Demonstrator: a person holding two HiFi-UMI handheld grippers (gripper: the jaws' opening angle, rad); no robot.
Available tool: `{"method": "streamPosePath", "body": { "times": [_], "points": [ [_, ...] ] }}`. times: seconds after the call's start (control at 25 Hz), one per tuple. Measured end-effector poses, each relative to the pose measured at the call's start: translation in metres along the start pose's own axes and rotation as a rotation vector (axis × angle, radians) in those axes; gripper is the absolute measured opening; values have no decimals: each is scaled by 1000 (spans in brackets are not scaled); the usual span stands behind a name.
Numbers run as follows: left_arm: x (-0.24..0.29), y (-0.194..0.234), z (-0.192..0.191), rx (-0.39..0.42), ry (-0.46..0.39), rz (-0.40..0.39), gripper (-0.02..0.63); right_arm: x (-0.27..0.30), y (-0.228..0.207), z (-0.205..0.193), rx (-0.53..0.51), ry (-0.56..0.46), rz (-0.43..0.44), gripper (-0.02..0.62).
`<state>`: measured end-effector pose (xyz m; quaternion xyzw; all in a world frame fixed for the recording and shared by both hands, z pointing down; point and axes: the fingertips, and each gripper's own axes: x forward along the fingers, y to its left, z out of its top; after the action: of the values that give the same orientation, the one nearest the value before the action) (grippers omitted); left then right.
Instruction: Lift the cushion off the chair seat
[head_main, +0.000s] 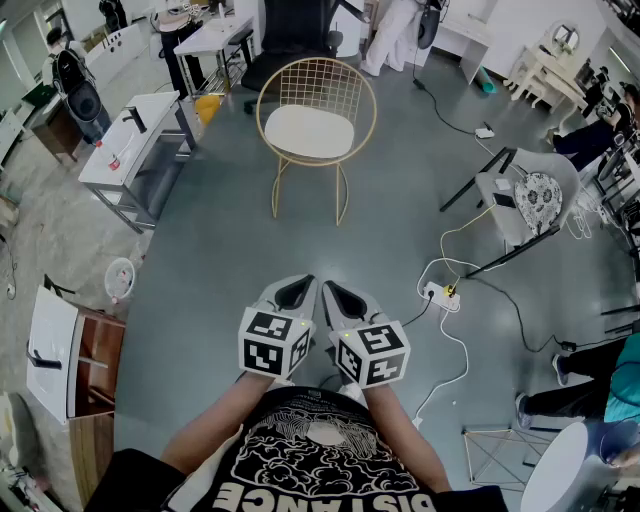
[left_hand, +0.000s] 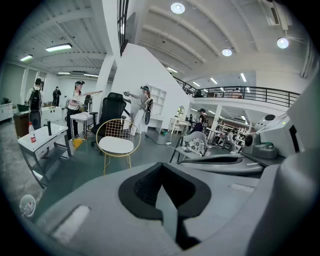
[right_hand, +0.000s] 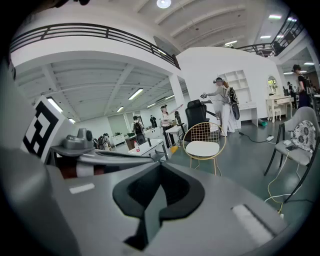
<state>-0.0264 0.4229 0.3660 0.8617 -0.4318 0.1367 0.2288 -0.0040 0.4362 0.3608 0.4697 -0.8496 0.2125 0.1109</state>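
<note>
Open workshop hall, grey floor, benches and other people at the far edges; none of them near the work. Gold wire chair stands alone ahead of the person, well apart from both tools. White cushion lies flat on its round seat and fills most of it, nothing on top. Left gripper and right gripper are held side by side close to the body, nearly touching, both tipped a little downward and aimed toward the chair. Left gripper view: jaws clenched together, nothing between them. Right gripper view: same, pads met, empty. Judgement: this reads as a start pose, tools parked together while the chair is lined up in both gripper views; the lift has not begun. Next step would call for walking in, spreading the grippers to opposite edges of the cushion and opening the jaws before contact. The cushion looks soft and thin, so a one-sided pinch would likely let it droop or drag on the wire backrest. A white power strip and its cable lie on the floor to the right, off the straight path to the chair.
</note>
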Motion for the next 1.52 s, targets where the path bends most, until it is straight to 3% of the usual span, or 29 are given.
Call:
{"method": "streamPosePath", "body": {
  "times": [0.28,0.96,1.52],
  "points": [
    [-7,9,-1,-9,-5,-15,-11,8,10,0,0,9,-4,0],
    [-48,76,-3,-32,-3,-53,-11,55,72,-1,-33,35,-30,0],
    [-18,104,8,-48,3,-6,-11,91,52,9,-10,41,14,0]
  ]
}}
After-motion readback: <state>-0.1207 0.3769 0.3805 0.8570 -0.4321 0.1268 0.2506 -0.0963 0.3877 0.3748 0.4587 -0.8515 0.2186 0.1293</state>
